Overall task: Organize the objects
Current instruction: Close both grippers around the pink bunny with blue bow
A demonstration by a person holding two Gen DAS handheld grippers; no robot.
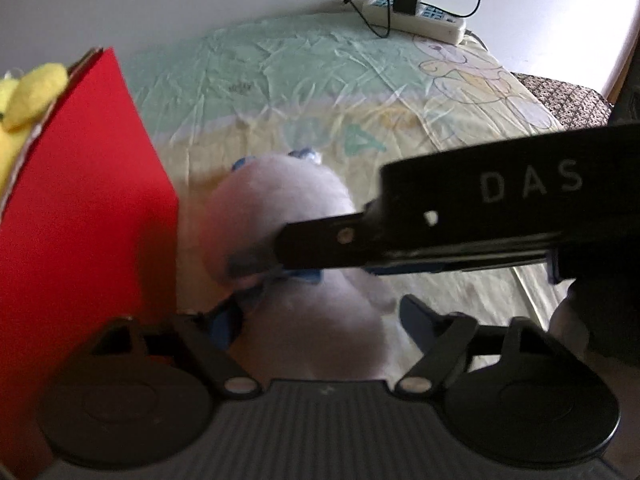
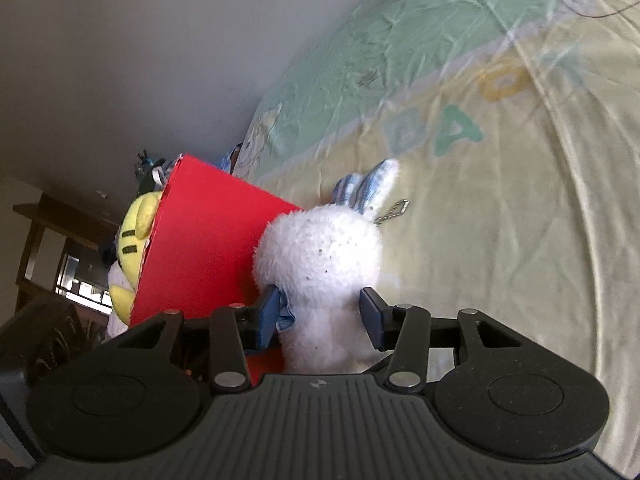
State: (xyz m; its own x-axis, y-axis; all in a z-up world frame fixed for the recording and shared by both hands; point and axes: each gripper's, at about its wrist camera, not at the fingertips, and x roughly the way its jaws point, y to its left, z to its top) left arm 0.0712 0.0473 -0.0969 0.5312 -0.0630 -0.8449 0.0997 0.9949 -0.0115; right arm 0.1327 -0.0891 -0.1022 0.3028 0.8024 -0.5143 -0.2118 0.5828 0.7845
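The white plush rabbit [image 2: 320, 264] stands upright on the bedsheet [image 2: 500, 208], just right of the red box [image 2: 200, 256] and touching its wall. Its long axis runs near to far in the right wrist view, with the blue-striped ears [image 2: 368, 184] pointing away toward the far end of the bed and the body at the near end. Its face cannot be seen in either view, and its base is cut off by the gripper body.

The right gripper [image 2: 320, 316] pinches the rabbit at the neck, both blue pads pressed into the fur. In the left wrist view this same tool crosses as a dark bar from the right and hides the middle of the toy.

The left gripper [image 1: 316, 320] straddles the rabbit's lower body, its blue fingers [image 1: 416, 320] either side; the picture is blurred, so they are probably spread rather than squeezing, though I cannot tell for sure.

A yellow plush [image 2: 132, 248] sticks out of the box's open top, mostly hidden by the wall. At the far edge of the bed lies a power strip [image 1: 420, 16] with a black charger plugged in.
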